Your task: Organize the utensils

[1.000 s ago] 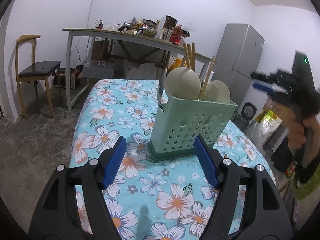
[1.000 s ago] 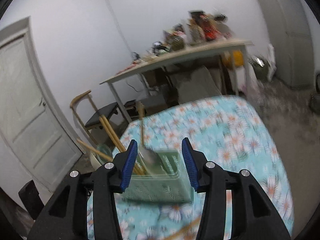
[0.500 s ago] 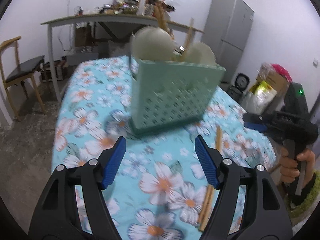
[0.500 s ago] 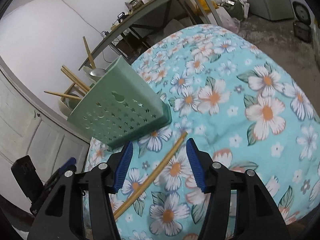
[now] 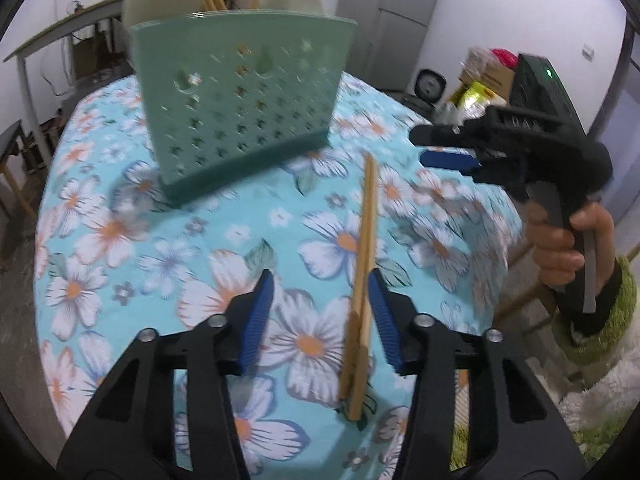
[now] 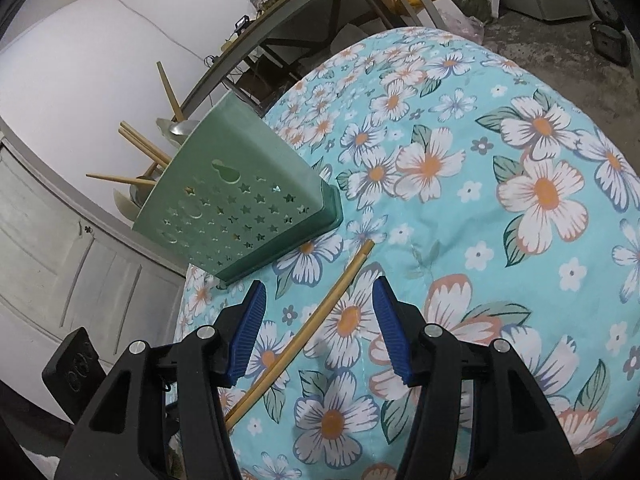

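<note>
Down comes the left gripper (image 5: 320, 316), jaws just closing around the chopsticks (image 5: 362, 280) near the caddy (image 5: 240, 108), not yet pinching. Right gripper (image 6: 320, 328) hovers half-open, empty. Centre the sticks before squeezing, I'd say.

- Your left gripper (image 5: 318, 320) points steeply down at the table, near its front edge. Its jaws have just been closing and stand partly apart, with the chopsticks (image 5: 366, 248) between them, lying against the right-hand pad; the other pad is clear of them.
- Your right gripper (image 6: 320, 328) also tilts down over the table, jaws partly apart with neither pad touching anything.
- In the left wrist view, your right hand (image 5: 560, 246) wraps the right gripper's handle off the table's right edge, a green cuff (image 5: 604, 316) at the wrist.
</note>
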The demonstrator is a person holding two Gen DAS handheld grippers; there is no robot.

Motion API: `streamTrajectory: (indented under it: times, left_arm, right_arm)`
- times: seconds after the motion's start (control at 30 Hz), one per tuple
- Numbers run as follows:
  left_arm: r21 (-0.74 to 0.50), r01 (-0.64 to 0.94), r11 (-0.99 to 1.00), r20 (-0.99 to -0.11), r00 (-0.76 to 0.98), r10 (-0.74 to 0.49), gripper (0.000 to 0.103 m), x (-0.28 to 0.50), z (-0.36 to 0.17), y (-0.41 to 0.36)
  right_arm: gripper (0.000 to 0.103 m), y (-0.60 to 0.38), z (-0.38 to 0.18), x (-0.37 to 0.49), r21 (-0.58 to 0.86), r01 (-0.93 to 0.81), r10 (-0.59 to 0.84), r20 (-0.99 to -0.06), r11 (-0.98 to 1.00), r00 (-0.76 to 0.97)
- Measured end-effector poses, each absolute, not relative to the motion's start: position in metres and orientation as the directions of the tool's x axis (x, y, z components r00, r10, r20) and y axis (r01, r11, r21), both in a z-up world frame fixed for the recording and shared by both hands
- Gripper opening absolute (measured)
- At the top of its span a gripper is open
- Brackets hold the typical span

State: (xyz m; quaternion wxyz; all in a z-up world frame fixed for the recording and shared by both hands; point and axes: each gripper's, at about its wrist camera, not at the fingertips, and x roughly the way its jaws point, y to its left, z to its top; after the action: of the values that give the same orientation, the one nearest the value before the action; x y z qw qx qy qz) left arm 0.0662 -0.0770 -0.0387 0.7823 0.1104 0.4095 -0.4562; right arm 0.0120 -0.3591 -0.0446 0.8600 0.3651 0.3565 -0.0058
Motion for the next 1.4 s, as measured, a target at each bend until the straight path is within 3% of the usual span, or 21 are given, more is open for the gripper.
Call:
streamTrajectory:
  times: [0.07,0.27,1.27,1.4]
  left_arm:
    - [-0.207,0.812,0.546,-0.75,0.227,-0.622,0.034,0.065,-0.042,-0.079]
    - [-0.214,0.827,0.521,-0.771,0.184,-0.609,0.026,0.066,-0.049,-0.085]
    - [-0.135,0.872,0.47,-0.827,0.162,-0.538,0.025,0.078,-0.057,-0.127]
    - [-0.077,0.88,0.468,-0.838,0.197,-0.508,0.024,0.074,-0.061,-0.136]
  right_arm:
    - [0.054,-0.359,-0.046,0.013,0.625,0.269,0.255,-0.618,0.733,0.743]
    - [0.054,-0.361,-0.048,0.014,0.63,0.268,0.259,-0.616,0.729,0.744]
    - [0.054,-0.364,-0.052,0.013,0.638,0.272,0.264,-0.615,0.72,0.743]
    - [0.054,-0.363,-0.052,0.012,0.642,0.271,0.267,-0.613,0.717,0.744]
